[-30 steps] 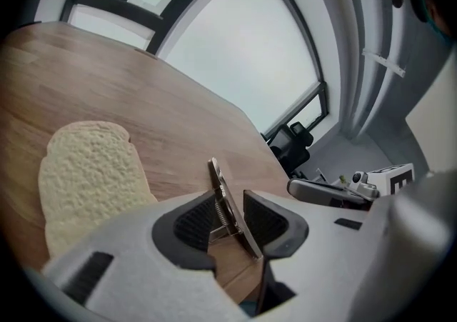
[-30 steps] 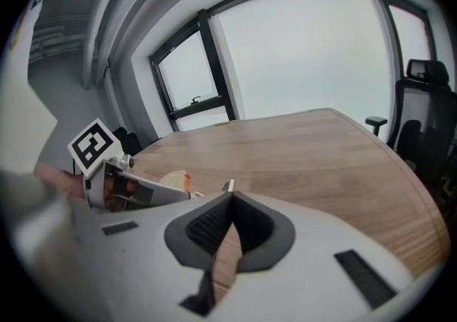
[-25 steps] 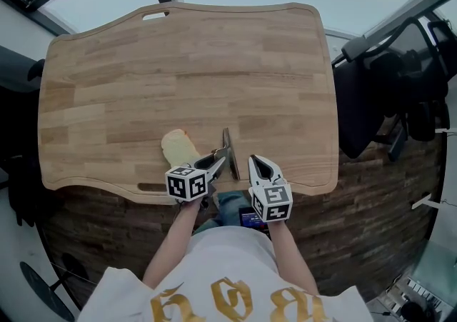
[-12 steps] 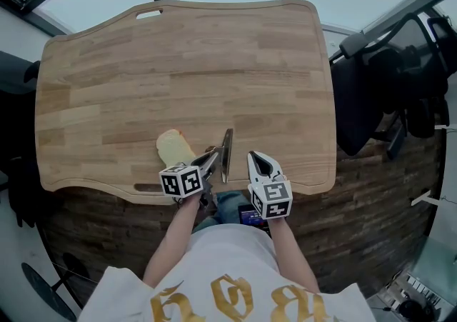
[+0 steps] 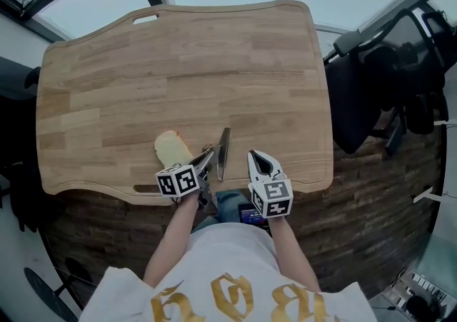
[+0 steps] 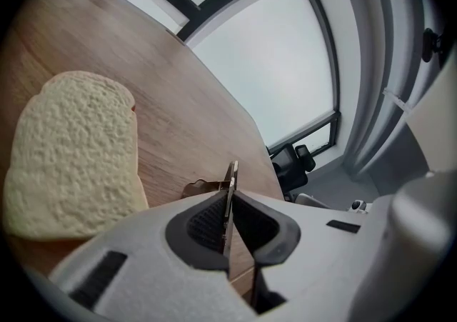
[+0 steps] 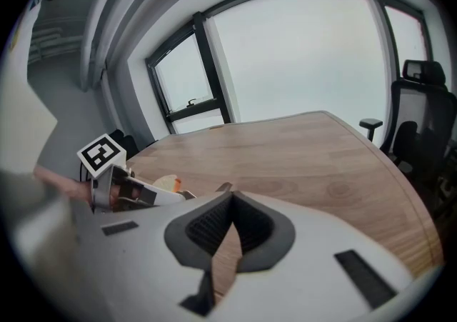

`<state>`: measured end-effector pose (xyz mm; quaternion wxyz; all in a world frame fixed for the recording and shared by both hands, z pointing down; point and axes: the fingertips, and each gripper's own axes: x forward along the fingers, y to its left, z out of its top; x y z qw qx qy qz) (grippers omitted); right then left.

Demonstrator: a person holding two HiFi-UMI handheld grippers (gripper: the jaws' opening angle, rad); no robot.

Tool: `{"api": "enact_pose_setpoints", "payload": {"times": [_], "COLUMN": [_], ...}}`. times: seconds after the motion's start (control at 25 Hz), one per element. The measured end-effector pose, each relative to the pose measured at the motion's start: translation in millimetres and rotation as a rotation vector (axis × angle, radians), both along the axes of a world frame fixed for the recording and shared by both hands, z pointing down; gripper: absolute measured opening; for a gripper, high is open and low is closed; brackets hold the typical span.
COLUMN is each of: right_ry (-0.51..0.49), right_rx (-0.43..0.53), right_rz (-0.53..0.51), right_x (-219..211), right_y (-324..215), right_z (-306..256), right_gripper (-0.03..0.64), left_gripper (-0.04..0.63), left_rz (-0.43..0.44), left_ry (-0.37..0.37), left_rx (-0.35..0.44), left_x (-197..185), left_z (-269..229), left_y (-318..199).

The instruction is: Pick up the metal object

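Note:
The metal object point(image 5: 223, 148), a thin flat strip, sits near the front edge of the wooden table point(image 5: 178, 63). My left gripper point(image 5: 209, 158) reaches it from the left, and its jaws are closing with the strip between them. In the left gripper view the metal object point(image 6: 230, 179) stands edge-on between the dark pads point(image 6: 208, 224), which press on it. My right gripper point(image 5: 258, 163) rests just right of the strip, shut with nothing in it; the right gripper view shows its pads point(image 7: 214, 224) meeting.
A slice of bread point(image 5: 171, 148) lies on the table just left of the left gripper. A black office chair point(image 5: 357, 99) stands at the table's right edge. The table's front edge lies right under both grippers.
The left gripper's jaws have closed from wide open onto the metal strip. The right gripper has stayed put.

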<state>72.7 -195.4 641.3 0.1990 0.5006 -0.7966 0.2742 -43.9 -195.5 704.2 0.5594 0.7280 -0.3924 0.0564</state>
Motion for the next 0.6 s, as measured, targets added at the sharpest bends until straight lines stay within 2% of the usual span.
{"api": "enact_pose_setpoints", "payload": {"times": [0.28,0.6], "right_ry": [0.006,0.021], "right_rx": [0.028,0.094], "right_rz": [-0.002,-0.004], "right_x": [1.5,-0.2], "right_y": [1.7,3.9], "right_z": [-12.2,-35.1], "right_gripper": [0.011,0.011], "left_gripper": [0.036,0.035], "left_rz": [-0.017,-0.047], "left_ry": [0.033,0.083], "left_rx": [0.03,0.117], "left_x": [1.6,-2.8], "left_z": [-15.0,-55.3], "left_y": [-3.5,-11.1]}}
